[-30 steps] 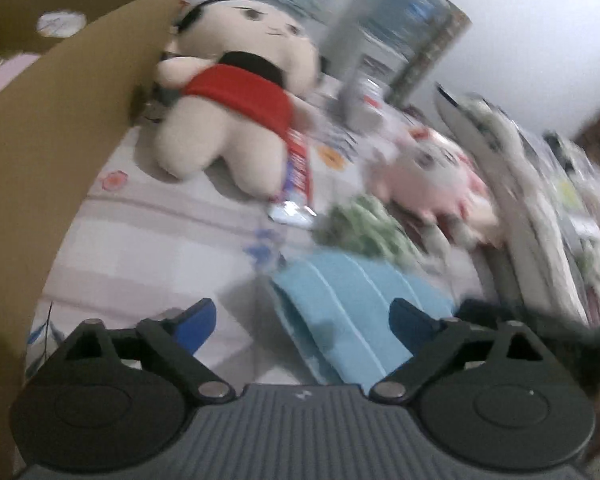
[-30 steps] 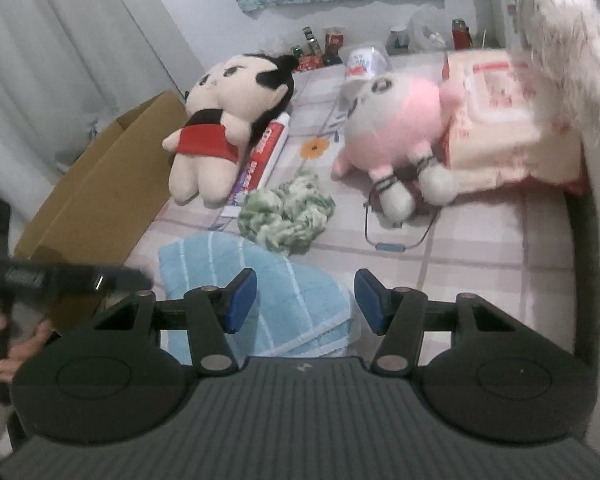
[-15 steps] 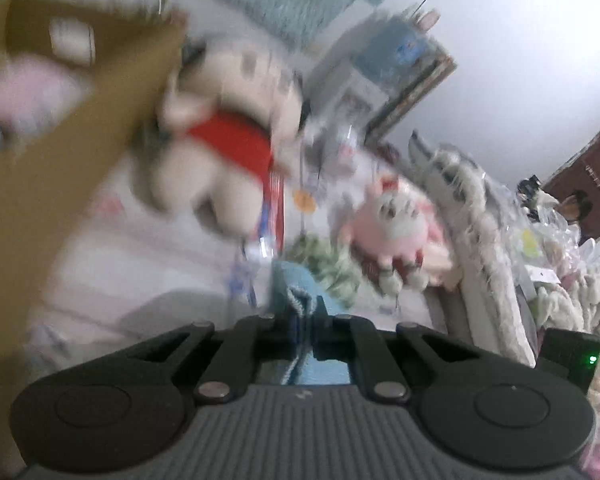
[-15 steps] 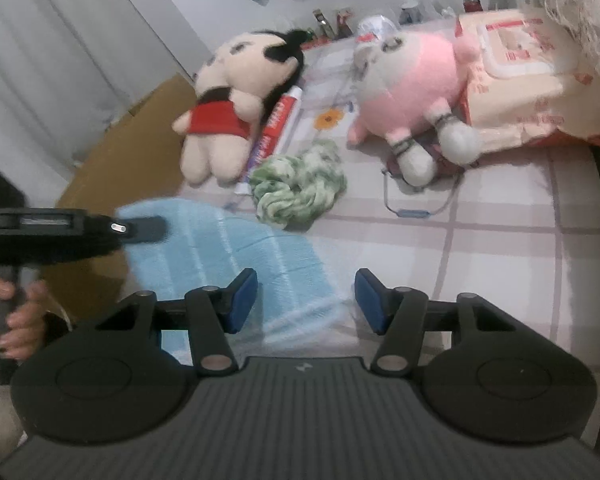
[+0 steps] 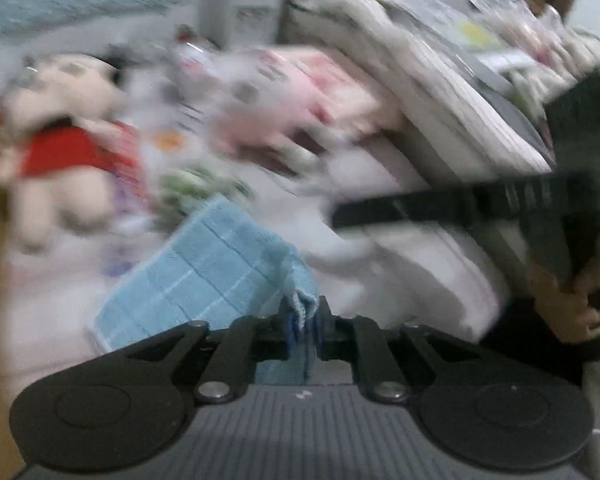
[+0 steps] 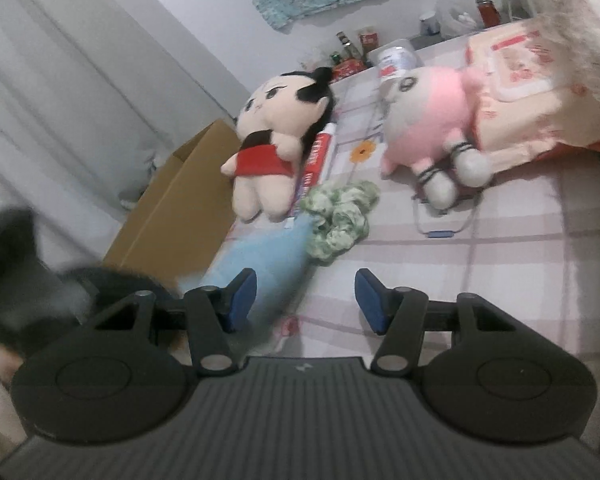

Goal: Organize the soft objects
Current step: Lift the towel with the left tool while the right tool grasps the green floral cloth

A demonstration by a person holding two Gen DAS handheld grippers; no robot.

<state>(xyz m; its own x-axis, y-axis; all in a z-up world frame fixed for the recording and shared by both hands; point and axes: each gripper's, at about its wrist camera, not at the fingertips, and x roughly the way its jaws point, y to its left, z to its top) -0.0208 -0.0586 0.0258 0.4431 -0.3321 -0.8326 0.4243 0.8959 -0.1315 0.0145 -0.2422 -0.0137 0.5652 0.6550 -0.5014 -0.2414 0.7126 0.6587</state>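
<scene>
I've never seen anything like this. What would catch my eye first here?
Probably the left gripper pinching a corner of the light blue towel, its jaws just starting to open. Behind it on the checked bedspread lie a doll in a red top and a round pink plush.

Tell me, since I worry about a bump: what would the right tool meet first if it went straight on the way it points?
Probably the bare checked bedsheet: the open right tool points at it, right of the green scrunchie.

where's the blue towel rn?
Blue towel hangs from the left gripper, a corner between its pads as the jaws open. In the right wrist view it's bottom left, beside the green scrunchie.
</scene>
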